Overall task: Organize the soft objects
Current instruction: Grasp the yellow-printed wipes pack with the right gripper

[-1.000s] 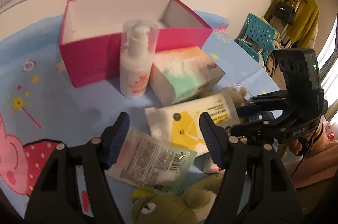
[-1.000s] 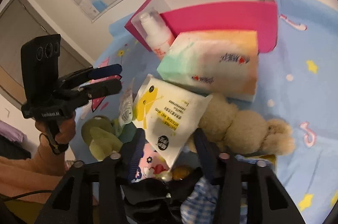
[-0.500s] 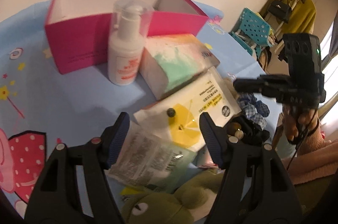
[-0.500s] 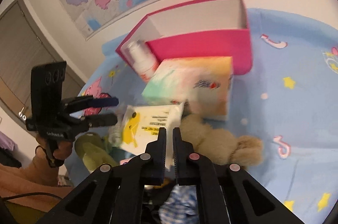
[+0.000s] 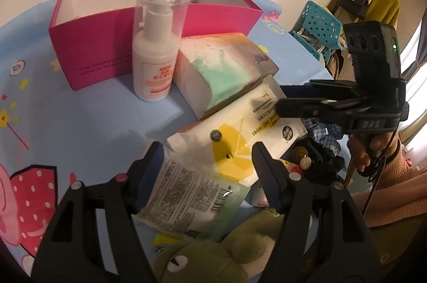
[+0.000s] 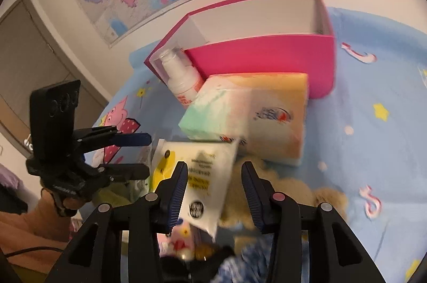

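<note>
A white and yellow wet-wipes pack (image 5: 240, 139) (image 6: 205, 171) leans on a pastel tissue pack (image 5: 221, 69) (image 6: 253, 117). My right gripper (image 6: 214, 189) (image 5: 280, 97) hovers over the wipes pack with its jaws opening; the pack lies between the fingers, but the right finger stands clear of it. My left gripper (image 5: 208, 165) (image 6: 148, 155) is open above a green and white sachet (image 5: 192, 197). A green frog plush (image 5: 208, 261) lies under it. A beige plush (image 6: 293, 192) sits beside the wipes. The pink box (image 5: 106, 43) (image 6: 267, 59) stands behind.
A white pump bottle (image 5: 154, 64) (image 6: 184, 85) stands against the box front. A blue checked scrunchie (image 5: 328, 133) and a black beaded item (image 5: 320, 163) lie at the right. The blue cartoon cloth (image 5: 66, 123) covers the table. A turquoise basket (image 5: 317, 24) stands beyond the table.
My right gripper shut half a second ago and has opened again, now over the wipes pack. The wipes pack has tilted up against the tissue pack. My left gripper stays the same width.
</note>
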Demonstrator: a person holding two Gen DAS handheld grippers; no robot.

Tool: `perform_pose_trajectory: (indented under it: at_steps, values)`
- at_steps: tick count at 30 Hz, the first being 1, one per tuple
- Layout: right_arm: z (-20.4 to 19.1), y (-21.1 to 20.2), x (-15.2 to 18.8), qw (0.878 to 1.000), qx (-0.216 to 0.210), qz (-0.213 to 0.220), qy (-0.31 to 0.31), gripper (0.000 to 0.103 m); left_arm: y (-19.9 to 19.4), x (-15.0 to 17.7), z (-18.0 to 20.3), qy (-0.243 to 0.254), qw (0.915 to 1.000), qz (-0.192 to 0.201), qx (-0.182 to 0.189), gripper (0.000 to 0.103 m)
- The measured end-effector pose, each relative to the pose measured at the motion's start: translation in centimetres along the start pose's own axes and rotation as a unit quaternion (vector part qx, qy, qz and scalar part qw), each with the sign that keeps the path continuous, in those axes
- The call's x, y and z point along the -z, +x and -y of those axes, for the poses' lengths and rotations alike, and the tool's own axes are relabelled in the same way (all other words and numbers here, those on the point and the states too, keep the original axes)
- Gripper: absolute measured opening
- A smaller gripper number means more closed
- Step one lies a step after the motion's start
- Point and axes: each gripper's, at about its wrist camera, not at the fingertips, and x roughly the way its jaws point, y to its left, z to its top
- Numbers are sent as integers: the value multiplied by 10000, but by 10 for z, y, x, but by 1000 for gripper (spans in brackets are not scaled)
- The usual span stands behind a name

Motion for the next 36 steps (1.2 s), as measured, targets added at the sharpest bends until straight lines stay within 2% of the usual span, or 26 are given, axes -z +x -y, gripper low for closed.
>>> perform_pose_trajectory:
  at_steps: [1,2,6,10,13,15,17,18,20,22,25,32,36]
  values:
    - [-2,3,-1,9999,137,-11,-75,20,1,0,0,-2,10000,0,-17,70]
    - [-3,4,-2,9996,225,-13,-148,14,0,-1,0,-7,10000,5,-17,70]
    - [-1,-11,-1,9991,309,196,-221,4,-2,-2,-1,-24,10000,38,61,70]
    - [17,-34,0,9981,420,441,28,3,-2,-4,2,39,9999,0,121,70]
    - [25,-37,1,9990,123,362,224,7,-1,-4,5,107,9998,-34,138,70]
    - [23,-33,1,9994,31,274,202,16,-4,-5,7,122,9995,-9,294,70]
    - [17,-24,-1,9997,32,212,98,37,-7,-5,13,213,9985,35,498,70]
    - [14,-18,-3,9999,-4,150,59,37,-8,-6,17,317,9980,54,539,70]
    - [10,-9,-5,9999,-83,88,-7,37,-9,-5,24,505,9958,-1,761,70]
    - [4,-1,-5,9999,17,22,-155,35,-6,-4,26,613,9933,-161,964,70]
    - [1,4,-4,9993,206,-49,-302,13,2,-2,17,523,9948,-469,736,70]
    - [4,-1,-3,9990,262,7,-354,8,-3,5,-19,-44,9952,-643,739,70]
    - [11,-4,0,9998,125,26,-127,7,3,4,-21,-77,9940,-777,765,70]
